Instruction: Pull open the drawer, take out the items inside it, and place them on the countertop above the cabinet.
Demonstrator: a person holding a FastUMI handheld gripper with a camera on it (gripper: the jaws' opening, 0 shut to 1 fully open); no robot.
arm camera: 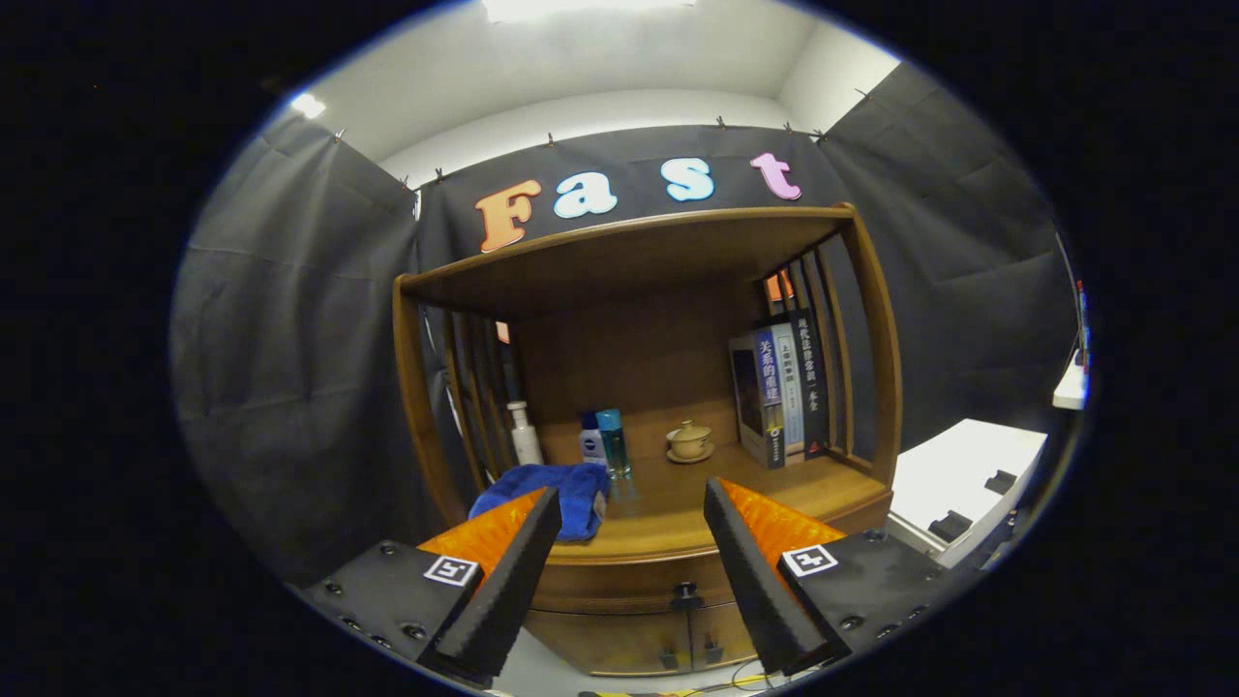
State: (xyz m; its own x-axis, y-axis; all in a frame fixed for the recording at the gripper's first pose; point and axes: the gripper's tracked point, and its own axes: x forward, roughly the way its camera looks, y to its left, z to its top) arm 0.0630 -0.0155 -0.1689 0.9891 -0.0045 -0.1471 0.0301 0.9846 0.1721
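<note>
A wooden cabinet (876, 329) with an open shelf stands ahead of me. Its drawer (634, 586) sits shut under the countertop (668, 513), with a small dark knob (686, 590) between my fingers and a little beyond them. My gripper (634, 528) is open, with nothing between its fingers, and stands some way short of the cabinet front. On the countertop a blue cloth (557, 494) lies at the front left, just behind my left fingertip. What the drawer holds is hidden.
On the countertop stand a white bottle (525, 434), two small blue bottles (602, 440), a lidded tea cup on a saucer (688, 441) and several upright books (782, 387). Lower cabinet doors (639, 644) lie beneath the drawer. A white unit (958, 474) stands to the right.
</note>
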